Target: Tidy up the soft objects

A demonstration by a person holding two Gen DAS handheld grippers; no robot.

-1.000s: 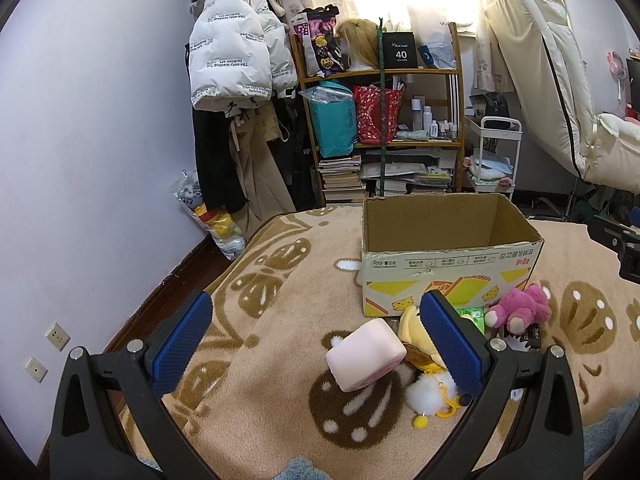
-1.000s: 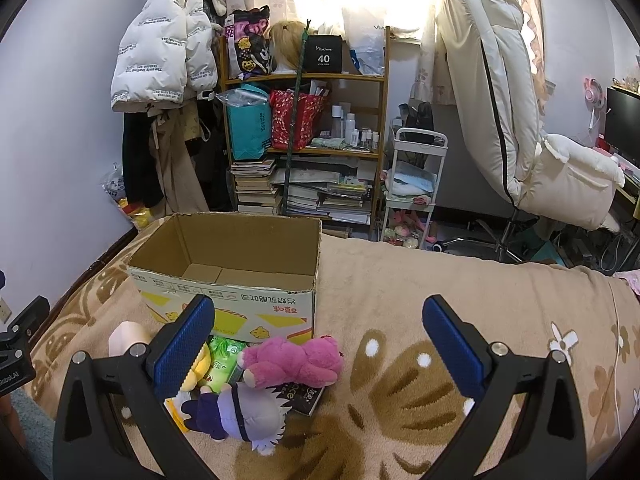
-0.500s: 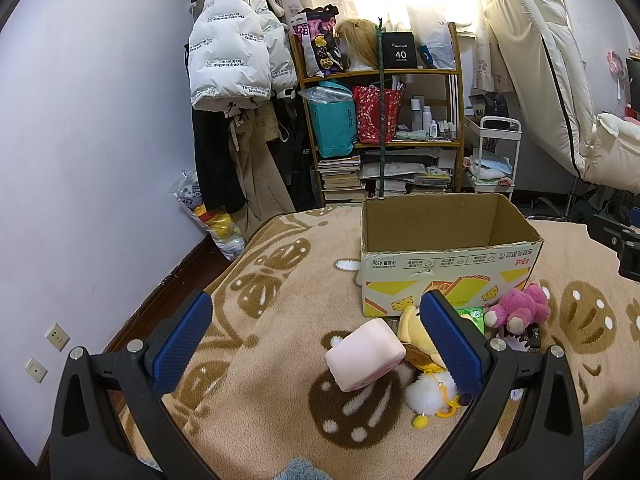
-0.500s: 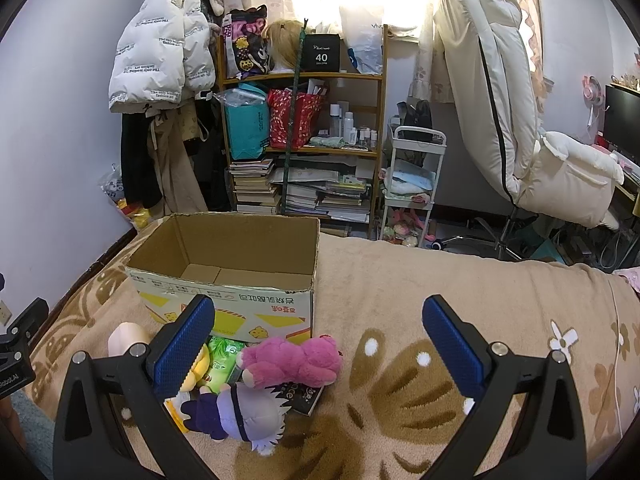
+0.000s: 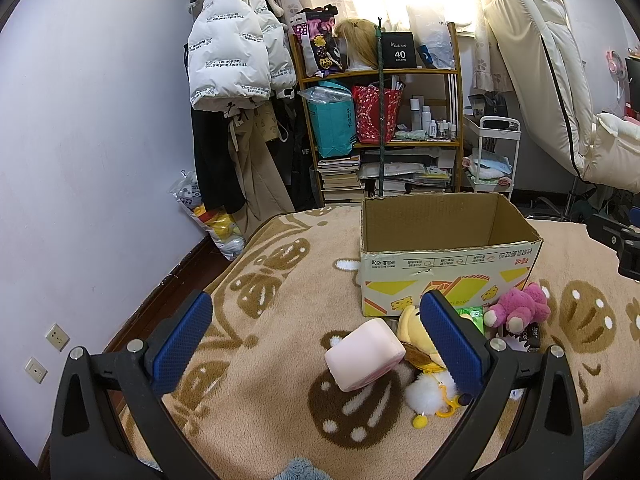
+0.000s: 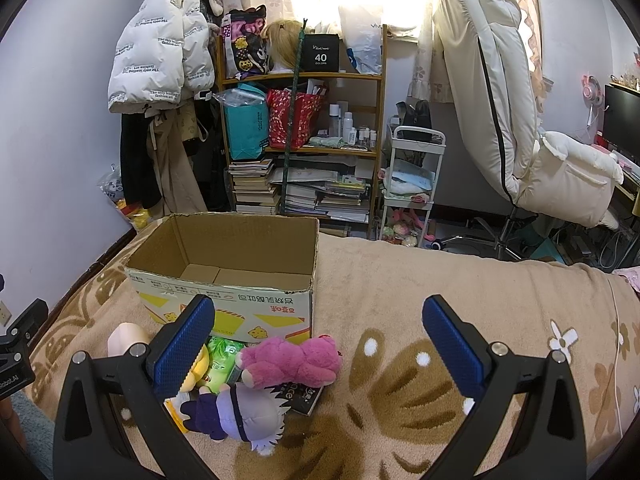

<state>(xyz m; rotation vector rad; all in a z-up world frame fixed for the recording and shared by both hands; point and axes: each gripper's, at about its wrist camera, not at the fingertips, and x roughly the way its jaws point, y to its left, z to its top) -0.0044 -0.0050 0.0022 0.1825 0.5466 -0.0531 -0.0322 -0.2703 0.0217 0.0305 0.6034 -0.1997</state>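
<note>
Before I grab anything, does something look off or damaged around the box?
The cardboard box has a ragged, torn top rim and stands empty. The pink bear plush lies partly on a dark book, which is not a soft object.

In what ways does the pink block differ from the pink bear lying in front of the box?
The pink block is pale pink with smooth flat faces; the pink bear is deep magenta and furry. The block is a plain squared shape, tilted up on one edge; the bear has a head and limbs and lies stretched out. The block lies toward the left end of the cardboard box, the bear toward its right corner. Both rest on the blanket, outside the box.
</note>
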